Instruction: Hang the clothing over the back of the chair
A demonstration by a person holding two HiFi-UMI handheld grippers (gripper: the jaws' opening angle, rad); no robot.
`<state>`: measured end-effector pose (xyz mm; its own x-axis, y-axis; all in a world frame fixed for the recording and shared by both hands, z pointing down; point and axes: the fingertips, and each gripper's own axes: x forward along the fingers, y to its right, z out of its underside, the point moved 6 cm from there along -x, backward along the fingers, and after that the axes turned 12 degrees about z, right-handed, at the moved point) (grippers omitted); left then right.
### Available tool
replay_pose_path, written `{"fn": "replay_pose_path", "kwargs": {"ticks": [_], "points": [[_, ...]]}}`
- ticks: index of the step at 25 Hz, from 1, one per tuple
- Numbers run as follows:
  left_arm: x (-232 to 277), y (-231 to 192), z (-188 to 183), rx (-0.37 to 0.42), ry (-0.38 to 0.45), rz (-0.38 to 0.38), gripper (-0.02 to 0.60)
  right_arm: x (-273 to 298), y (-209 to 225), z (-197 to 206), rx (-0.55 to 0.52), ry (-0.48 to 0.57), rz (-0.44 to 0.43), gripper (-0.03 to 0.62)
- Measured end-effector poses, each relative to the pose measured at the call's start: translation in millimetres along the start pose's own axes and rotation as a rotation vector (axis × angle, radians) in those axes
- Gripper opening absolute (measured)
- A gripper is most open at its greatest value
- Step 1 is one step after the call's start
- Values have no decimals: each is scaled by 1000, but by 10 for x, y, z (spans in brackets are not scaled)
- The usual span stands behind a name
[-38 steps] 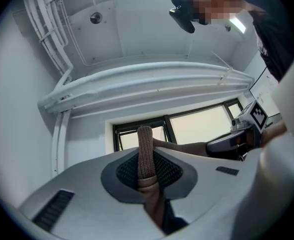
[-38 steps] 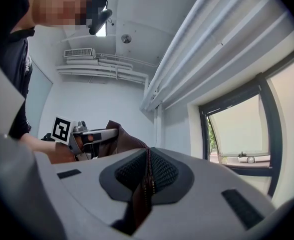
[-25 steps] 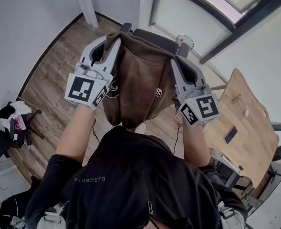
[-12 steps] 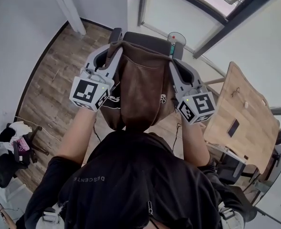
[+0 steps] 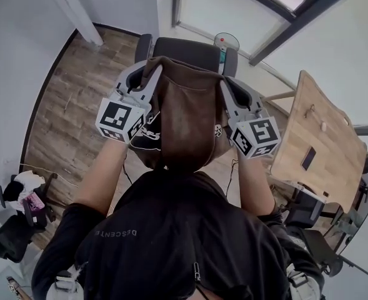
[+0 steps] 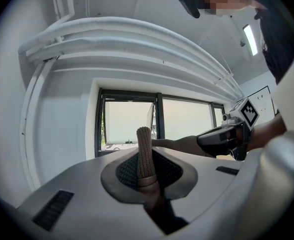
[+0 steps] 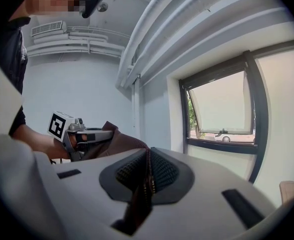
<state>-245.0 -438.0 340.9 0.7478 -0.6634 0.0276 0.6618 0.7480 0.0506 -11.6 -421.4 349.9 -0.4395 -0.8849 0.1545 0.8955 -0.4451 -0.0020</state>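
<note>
A brown jacket (image 5: 184,120) hangs stretched between my two grippers, just in front of and above the dark backrest of an office chair (image 5: 187,47). My left gripper (image 5: 147,66) is shut on the jacket's left upper edge. In the left gripper view a ribbed brown hem (image 6: 145,151) stands pinched between its jaws. My right gripper (image 5: 225,84) is shut on the right upper edge. In the right gripper view the fabric with a zipper (image 7: 147,176) sits between its jaws. The jacket hides the chair's seat.
A wooden table (image 5: 324,136) with a dark phone (image 5: 308,159) stands at the right. Windows (image 5: 233,11) run along the far wall behind the chair. Another chair with clothes (image 5: 21,199) sits at the lower left on the wood floor.
Both grippers have carried the jacket forward and down toward the chair's backrest, which now lies just beyond the jacket's top edge. Both grips are unchanged.
</note>
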Motion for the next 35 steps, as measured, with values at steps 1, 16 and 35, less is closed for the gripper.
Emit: {"fn": "replay_pose_path", "kwargs": {"ticks": [1, 16, 35], "points": [[23, -25, 42, -8, -7, 8, 51, 25, 5, 30, 2, -8, 7, 34], [291, -294, 598, -124, -97, 65, 52, 387, 111, 475, 53, -123, 59, 37], [399, -400, 1085, -229, -196, 78, 55, 637, 146, 886, 117, -252, 64, 52]]}}
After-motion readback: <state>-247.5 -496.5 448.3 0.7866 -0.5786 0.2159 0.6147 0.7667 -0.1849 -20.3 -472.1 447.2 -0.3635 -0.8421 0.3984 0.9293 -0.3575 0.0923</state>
